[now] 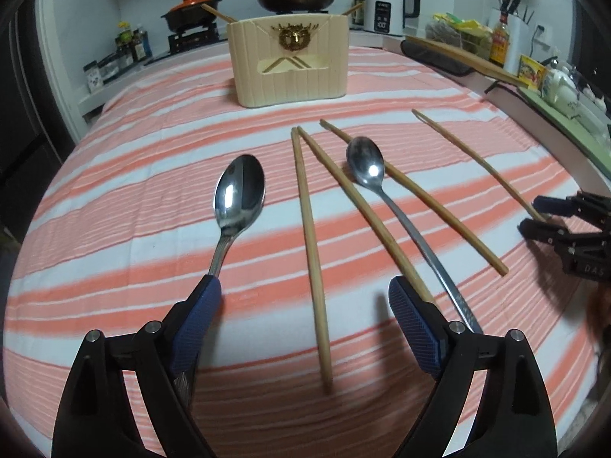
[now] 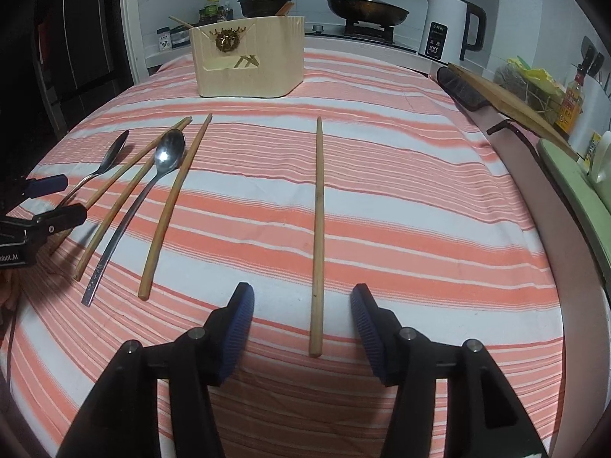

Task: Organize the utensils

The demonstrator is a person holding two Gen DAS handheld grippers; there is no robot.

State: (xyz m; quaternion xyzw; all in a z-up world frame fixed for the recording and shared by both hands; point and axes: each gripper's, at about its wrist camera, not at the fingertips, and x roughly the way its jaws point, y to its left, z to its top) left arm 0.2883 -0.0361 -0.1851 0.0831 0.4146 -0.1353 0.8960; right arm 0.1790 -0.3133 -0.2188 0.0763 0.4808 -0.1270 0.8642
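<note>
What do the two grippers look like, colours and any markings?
Both the left gripper and the right gripper have black angular finger arms with silver pivot pins and dark blue ribbed pads. Partial white lettering shows on each black body.

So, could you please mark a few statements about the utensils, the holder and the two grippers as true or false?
1. Four chopsticks lie on the striped cloth. True.
2. Both spoons are already in the holder. False: both lie on the cloth, the wide spoon at the left and the slim spoon among the chopsticks.
3. The right gripper is open, with the lone chopstick between its fingers, untouched. True.
4. The left gripper is shut on a chopstick. False: it is open.
5. The holder lies tipped over. False: it stands upright at the far end.
</note>
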